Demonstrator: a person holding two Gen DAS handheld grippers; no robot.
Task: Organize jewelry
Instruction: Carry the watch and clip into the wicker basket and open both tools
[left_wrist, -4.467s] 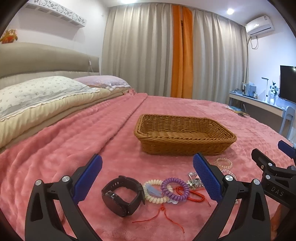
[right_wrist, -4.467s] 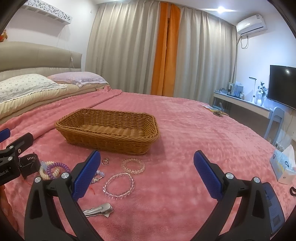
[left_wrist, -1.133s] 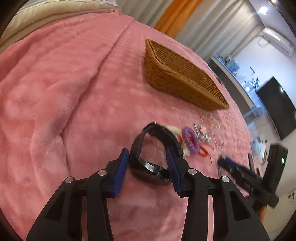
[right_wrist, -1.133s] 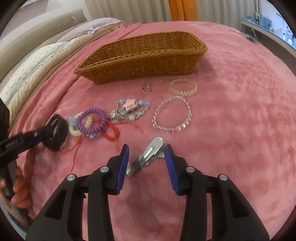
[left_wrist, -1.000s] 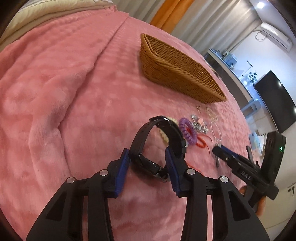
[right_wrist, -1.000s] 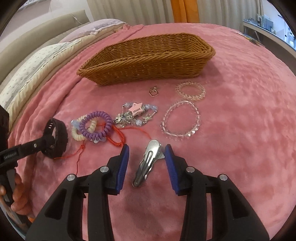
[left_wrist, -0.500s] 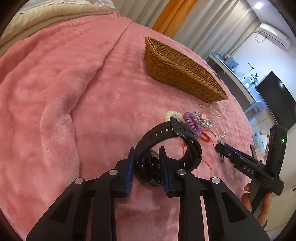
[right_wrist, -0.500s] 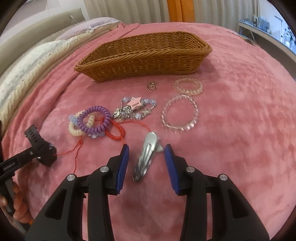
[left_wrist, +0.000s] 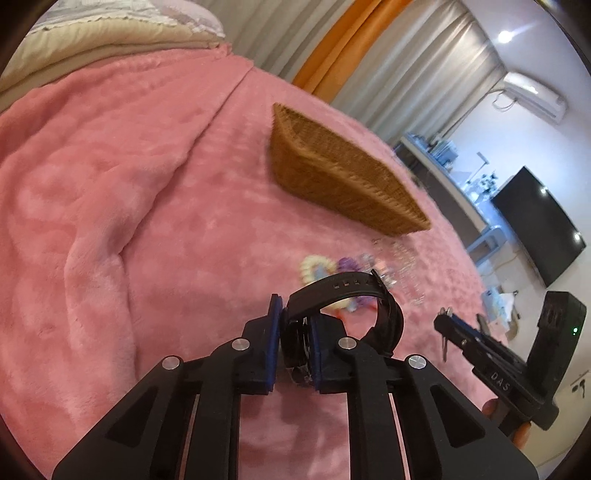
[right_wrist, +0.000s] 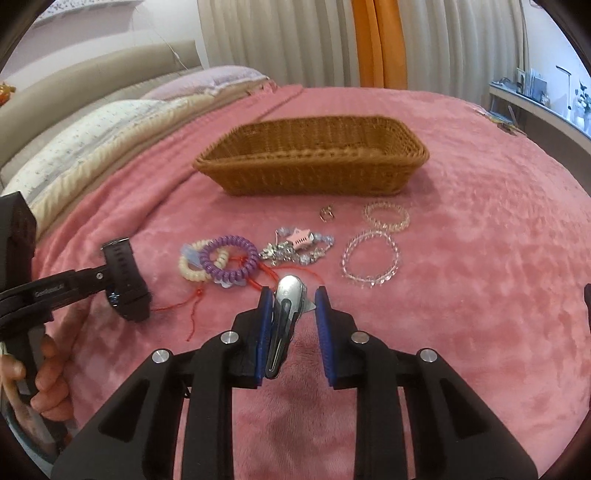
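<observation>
Left gripper (left_wrist: 295, 341) clamped on black wristwatch (left_wrist: 345, 314), case pinched edge-on between blue pads, strap looping forward and right, clear of pink plush blanket (left_wrist: 122, 206); right gripper (right_wrist: 291, 325) just narrowing round silver metal hair clip (right_wrist: 286, 314), clip against left pad, gap at right pad, so grip uncertain; long axis along fingers, broad end pointing toward brown woven wicker basket (right_wrist: 314, 173); purple spiral hair tie (right_wrist: 229, 258) and clear bead bracelet (right_wrist: 371, 264) lying near basket.
</observation>
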